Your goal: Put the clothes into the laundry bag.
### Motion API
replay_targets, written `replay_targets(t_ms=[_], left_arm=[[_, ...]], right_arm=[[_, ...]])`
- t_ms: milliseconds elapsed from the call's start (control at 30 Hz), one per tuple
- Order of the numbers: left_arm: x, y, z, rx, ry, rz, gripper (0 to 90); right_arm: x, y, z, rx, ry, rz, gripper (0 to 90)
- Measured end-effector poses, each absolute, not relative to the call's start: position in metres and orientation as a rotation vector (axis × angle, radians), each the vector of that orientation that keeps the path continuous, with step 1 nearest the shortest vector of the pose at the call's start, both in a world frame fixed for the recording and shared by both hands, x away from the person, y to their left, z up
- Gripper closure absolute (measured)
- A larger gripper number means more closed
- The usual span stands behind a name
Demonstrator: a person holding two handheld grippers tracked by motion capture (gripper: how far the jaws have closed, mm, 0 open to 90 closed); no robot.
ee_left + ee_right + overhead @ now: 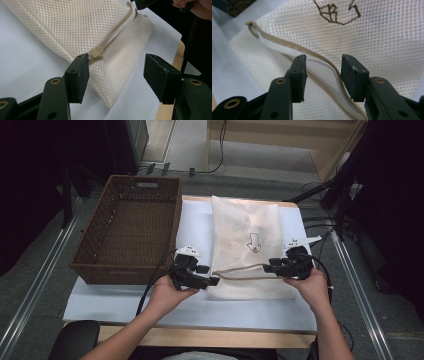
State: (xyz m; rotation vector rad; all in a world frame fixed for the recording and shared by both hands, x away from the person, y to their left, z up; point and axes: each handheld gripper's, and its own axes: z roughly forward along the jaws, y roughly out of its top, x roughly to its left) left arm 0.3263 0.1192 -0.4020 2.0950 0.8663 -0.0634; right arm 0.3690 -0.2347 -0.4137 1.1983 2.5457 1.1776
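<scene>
mesh bag [246,245]: a cream net laundry bag, lying flat on the white sheet [195,222] in the middle of the table, its near part folded so the zip runs across the fold from one gripper to the other; an arrow drawing shows on its top face.
zip [294,51]: tan tape, partly parted in the right gripper view – a white band shows between its two edges, so the mouth looks to be open there.
zip pull [96,53]: at the bag's left end, just beside the inner pad of the left gripper; whether it touches the pad i cannot tell.
left gripper [117,72]: jaws stand well apart, holding nothing; the bag's folded corner lies between and below them. it sits at the pull's end, probably because that is where the zip gets worked.
right gripper [323,75]: jaws apart with the zip tape passing between them, pads not pressing it – placed at the far end, likely to steady the bag against a tug.
basket [100,235]: brown woven, on the table's left, just beside the sheet's edge – a likely place for the bag.
judgement: both tools have let go of the bag.
</scene>
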Motion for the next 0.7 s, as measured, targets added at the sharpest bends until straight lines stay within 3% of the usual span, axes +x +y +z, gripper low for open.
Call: replay_targets(t_ms=[267,700], left_arm=[[0.318,0.128,-0.401,2.13,0.823,-0.054,37.1],[0.324,0.13,-0.409,2.129,0.827,-0.057,36.7]], right_arm=[[0.36,-0.242,-0.411,1.187,2.502,1.212,44.2],[0.364,-0.252,-0.413,1.241,2.464,1.225,44.0]])
